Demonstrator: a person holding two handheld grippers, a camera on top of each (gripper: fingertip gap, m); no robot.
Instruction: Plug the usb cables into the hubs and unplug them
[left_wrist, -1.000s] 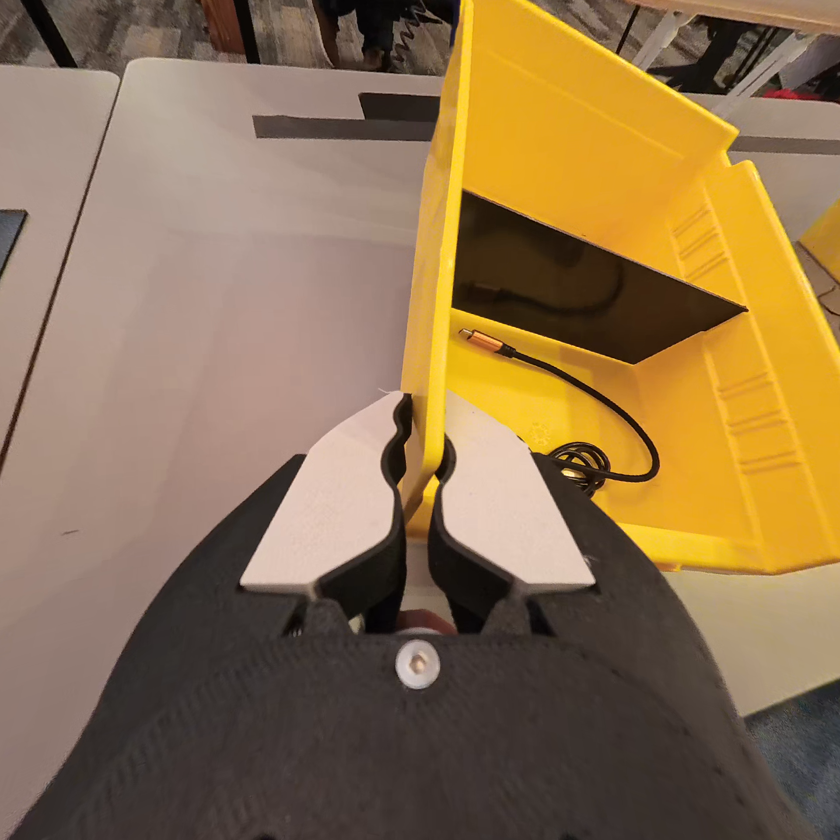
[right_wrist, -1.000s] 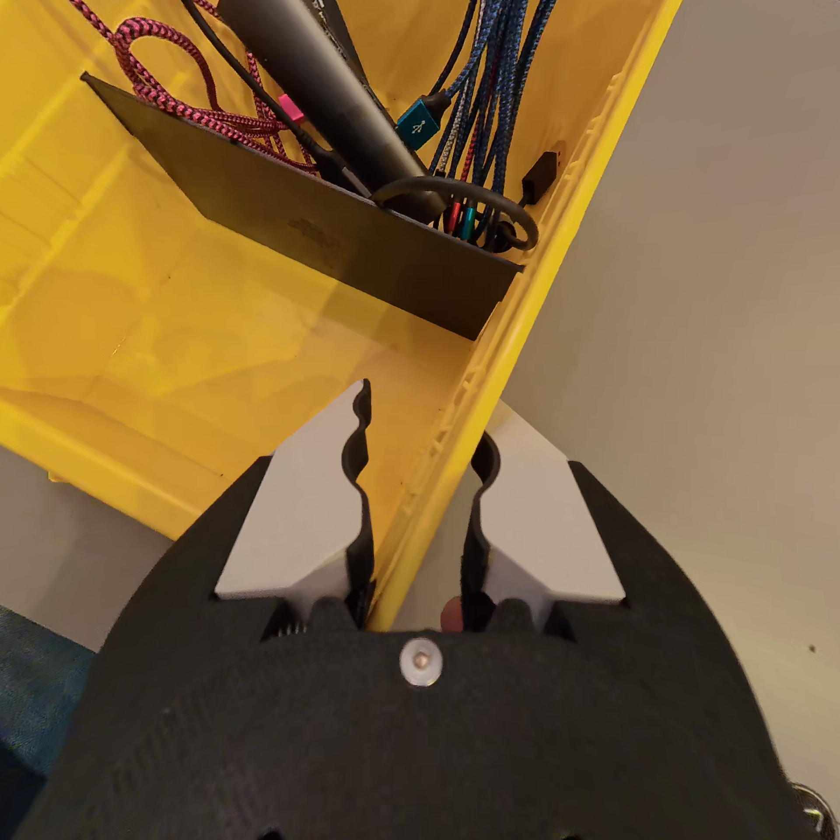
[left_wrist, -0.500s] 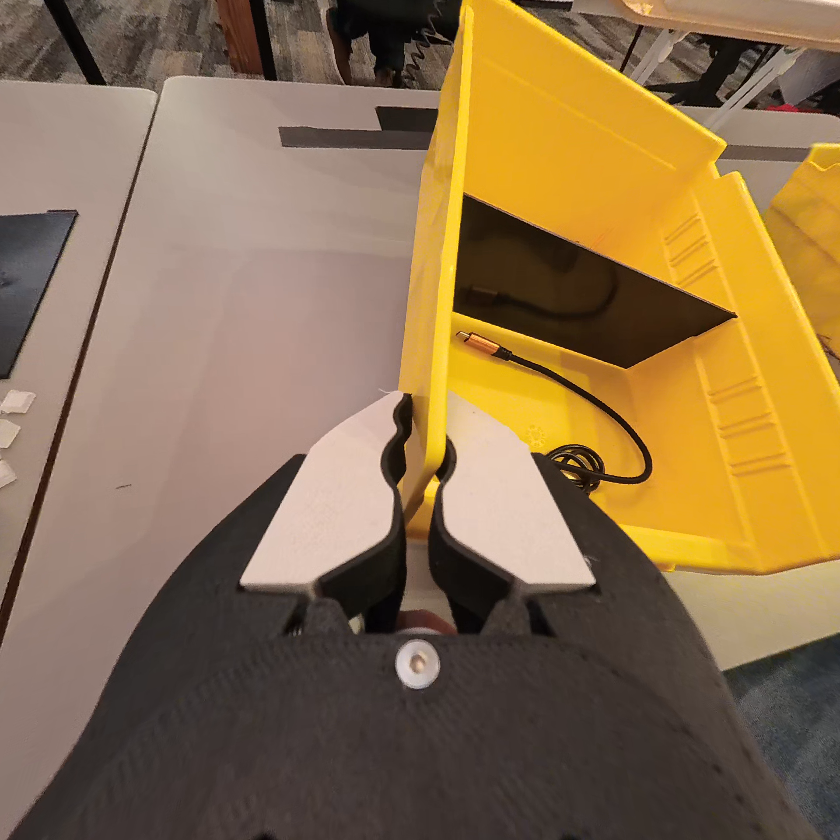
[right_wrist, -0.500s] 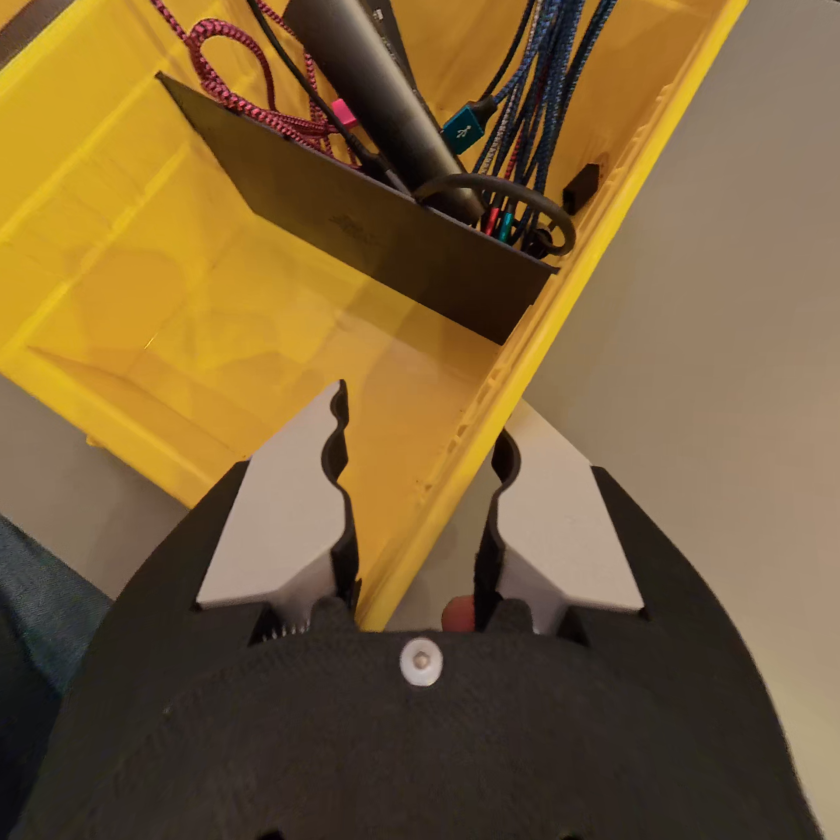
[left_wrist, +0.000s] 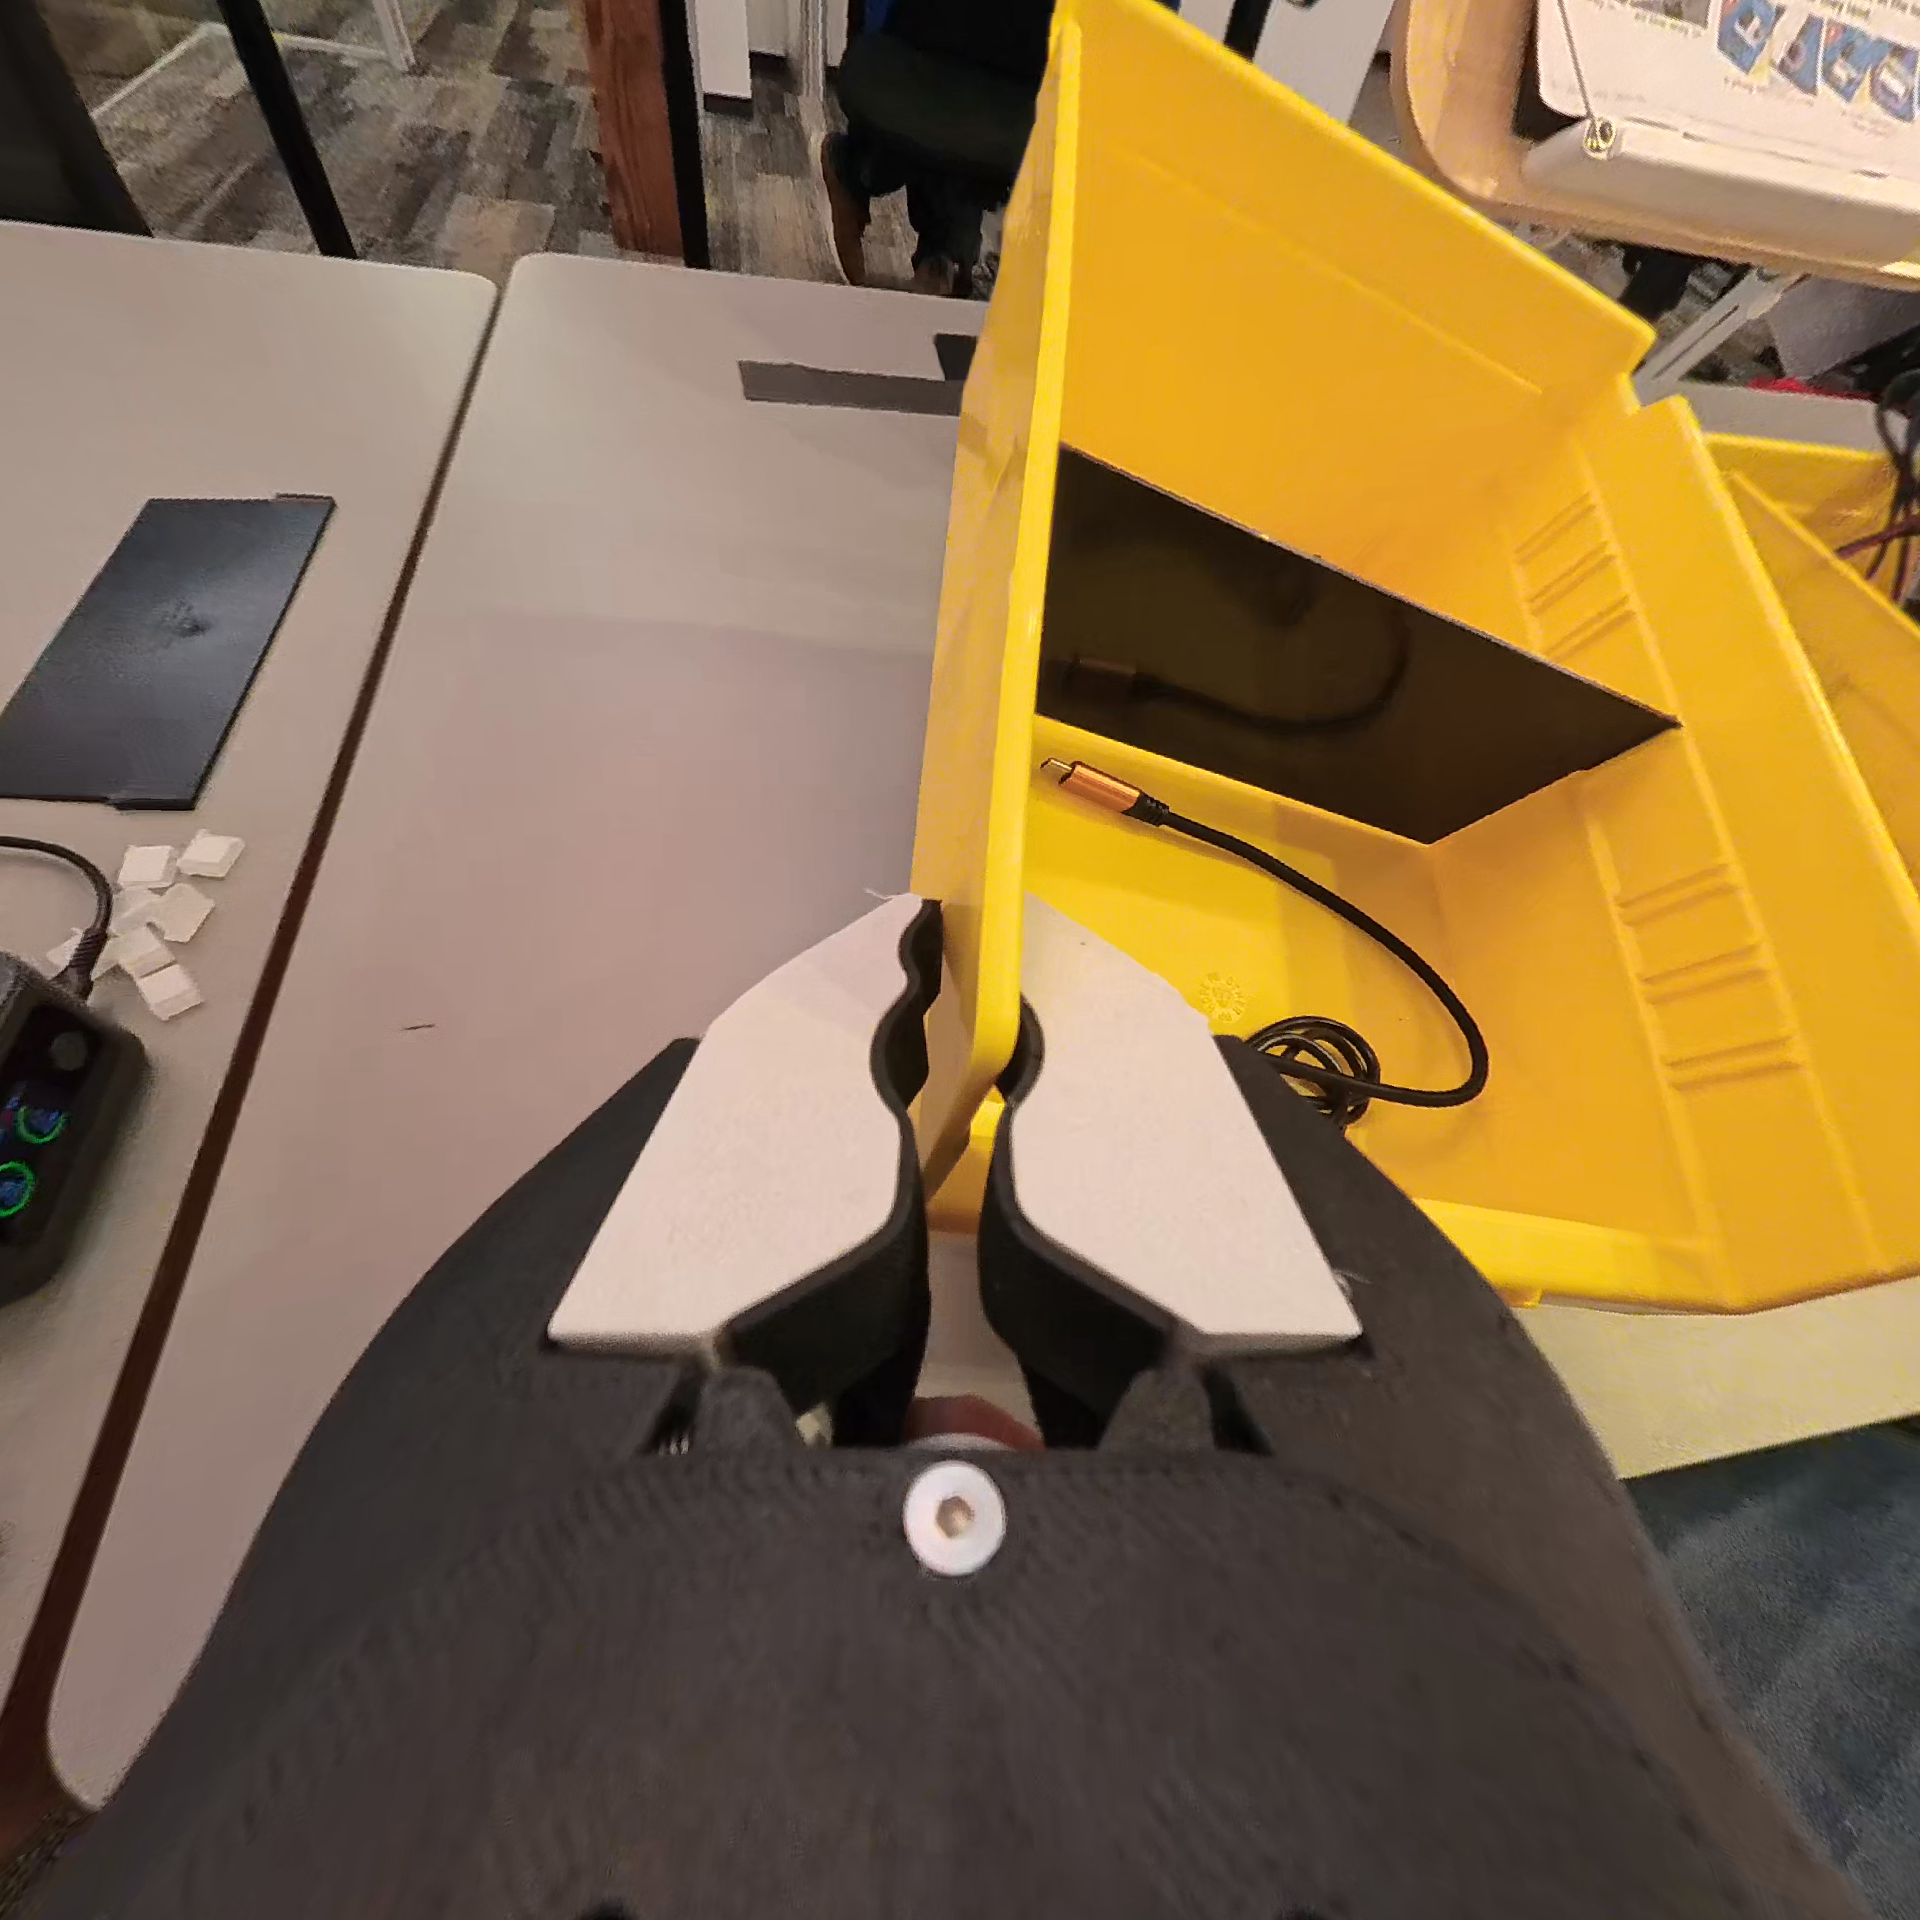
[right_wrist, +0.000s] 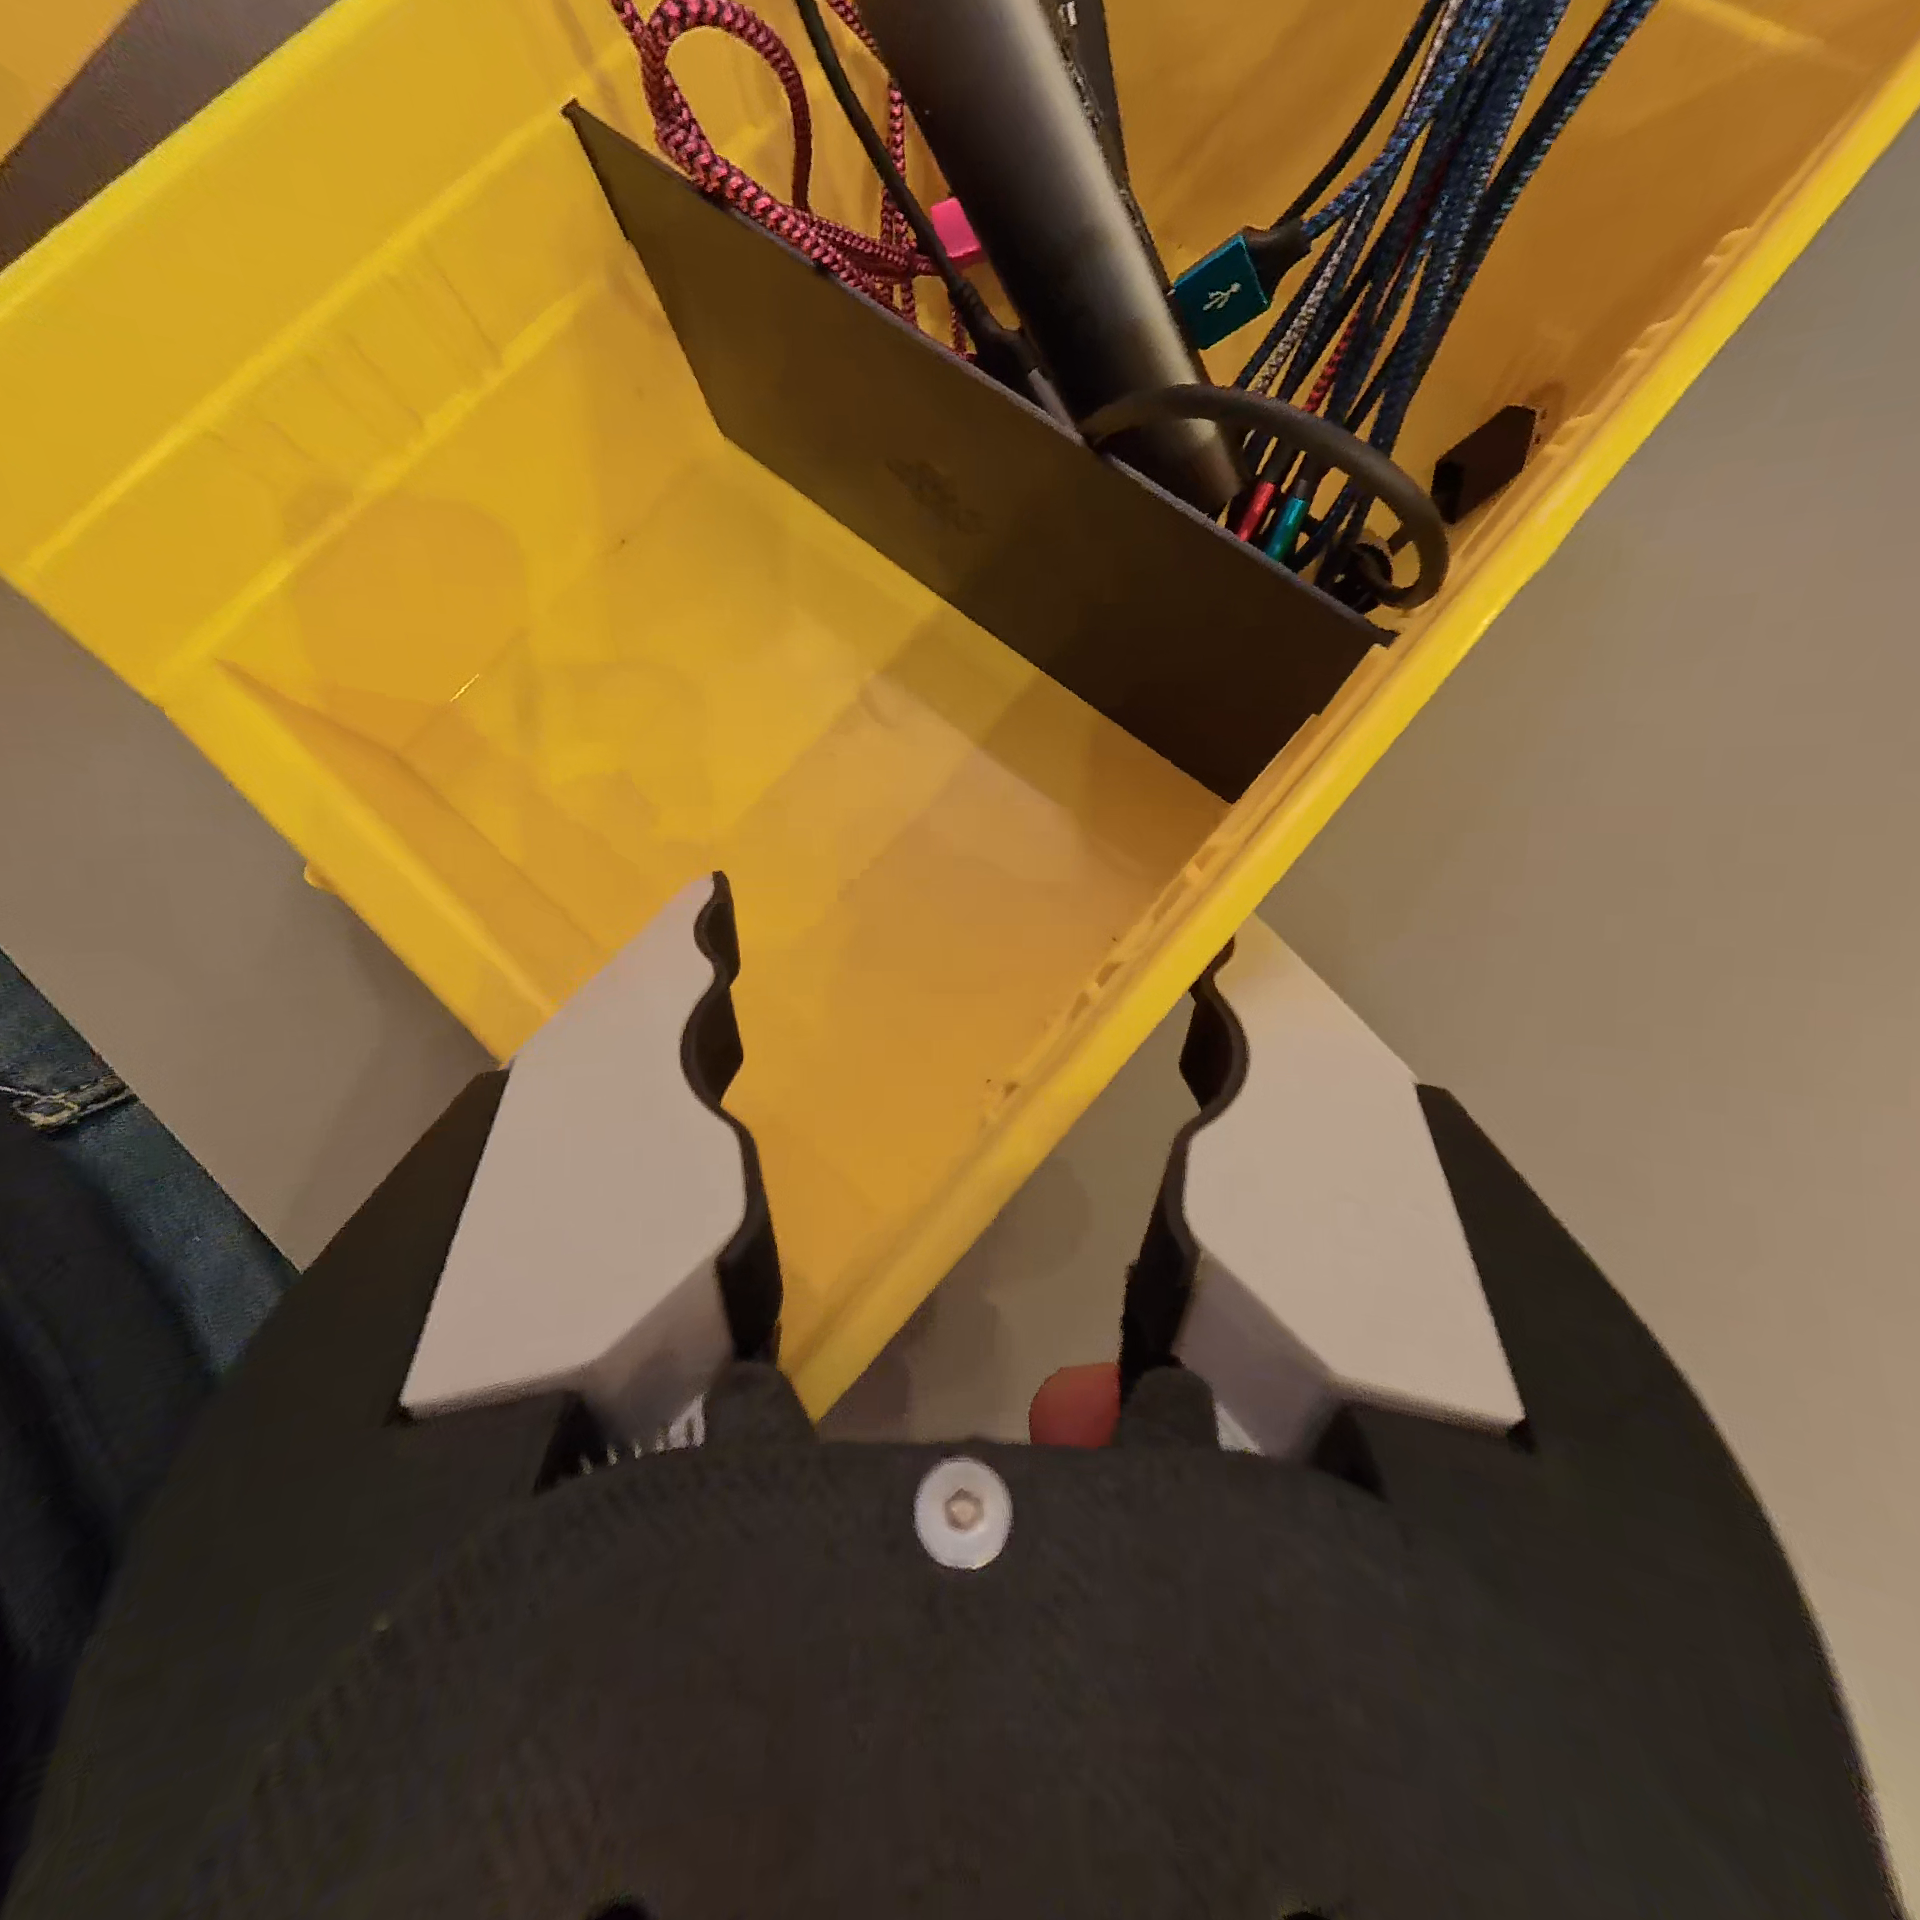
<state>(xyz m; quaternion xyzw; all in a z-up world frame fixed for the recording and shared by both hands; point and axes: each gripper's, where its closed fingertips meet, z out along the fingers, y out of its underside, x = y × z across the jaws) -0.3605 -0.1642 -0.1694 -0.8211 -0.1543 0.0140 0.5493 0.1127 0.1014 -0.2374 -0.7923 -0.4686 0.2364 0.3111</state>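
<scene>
left gripper (left_wrist: 977, 997) fingers clamped on yellow bin (left_wrist: 997, 623) wall | right gripper (right_wrist: 961, 945) fingers apart, straddling second bin (right_wrist: 1122, 987) rim

A pale grey table (left_wrist: 644, 665) is carrying a yellow bin (left_wrist: 1299, 343), a dark tape strip (left_wrist: 842, 387) and, beyond a seam, a black sheet (left_wrist: 156, 644) and white scraps (left_wrist: 166, 925).

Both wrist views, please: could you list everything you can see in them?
Yellow bin: one, on grey table, wall clamped.
Second yellow bin: one, wall between open fingers.
Black cable: one, copper plug, near compartment.
Black divider: one per bin.
Braided cables: several, blue and red, behind divider.
Grey hub: one, among them.
Black panel: one, neighbouring table.
Left gripper: shut.
Right gripper: open.
</scene>
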